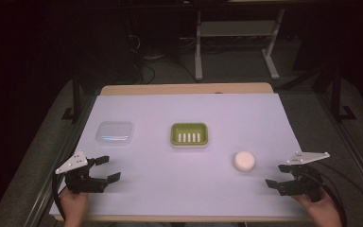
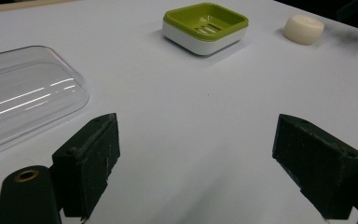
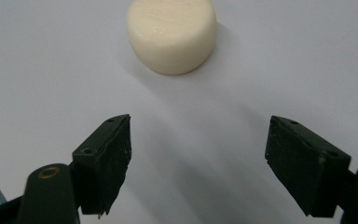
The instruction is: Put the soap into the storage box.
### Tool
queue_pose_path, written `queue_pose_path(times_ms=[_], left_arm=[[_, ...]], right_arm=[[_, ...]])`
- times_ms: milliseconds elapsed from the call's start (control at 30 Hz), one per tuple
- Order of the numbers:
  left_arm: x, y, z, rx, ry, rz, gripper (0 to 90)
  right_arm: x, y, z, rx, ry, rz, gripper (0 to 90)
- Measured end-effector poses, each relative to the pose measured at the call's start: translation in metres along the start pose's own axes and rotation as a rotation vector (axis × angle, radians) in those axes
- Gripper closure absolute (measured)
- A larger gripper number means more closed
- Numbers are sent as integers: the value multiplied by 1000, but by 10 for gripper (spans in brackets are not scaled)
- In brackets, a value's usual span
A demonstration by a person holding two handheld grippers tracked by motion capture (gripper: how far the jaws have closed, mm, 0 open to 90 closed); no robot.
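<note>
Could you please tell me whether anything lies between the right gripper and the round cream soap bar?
Nothing visible does: only bare white table cover separates the open right gripper from the round cream soap bar.

On the white table (image 1: 189, 189) before you lie three objects: one clear plastic lid (image 1: 115, 133) at the left of the frame, one green soap dish (image 1: 189, 135) at centre, and one round cream soap bar (image 1: 244, 161) at lower right. You hold two grippers, one per hand.

Right gripper (image 1: 275, 175), jaws apart, sits near the soap (image 1: 244, 161), not touching.
</note>
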State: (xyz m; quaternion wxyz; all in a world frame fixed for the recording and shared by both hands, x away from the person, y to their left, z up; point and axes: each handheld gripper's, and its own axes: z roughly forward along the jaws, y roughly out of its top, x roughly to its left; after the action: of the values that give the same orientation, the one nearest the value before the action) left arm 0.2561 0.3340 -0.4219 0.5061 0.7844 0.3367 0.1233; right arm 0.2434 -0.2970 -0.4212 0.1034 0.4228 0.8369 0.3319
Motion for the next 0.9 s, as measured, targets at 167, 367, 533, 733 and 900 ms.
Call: queue_pose_path(times_ms=[167, 367, 533, 733, 900], left_arm=[[-1, 0, 0, -6, -3, 5, 145], [-2, 0, -1, -3, -4, 7, 145], [-1, -1, -1, -7, -3, -6, 145], [-1, -1, -1, -4, -3, -3, 145], [-1, -1, -2, -9, -1, -9, 145]], right_arm=[[6, 4, -2, -9, -10, -16, 218], [11, 10, -3, -15, -6, -34, 218], [14, 16, 4, 9, 4, -26, 220], [13, 25, 5, 15, 18, -15, 219], [11, 31, 8, 39, 7, -26, 169]])
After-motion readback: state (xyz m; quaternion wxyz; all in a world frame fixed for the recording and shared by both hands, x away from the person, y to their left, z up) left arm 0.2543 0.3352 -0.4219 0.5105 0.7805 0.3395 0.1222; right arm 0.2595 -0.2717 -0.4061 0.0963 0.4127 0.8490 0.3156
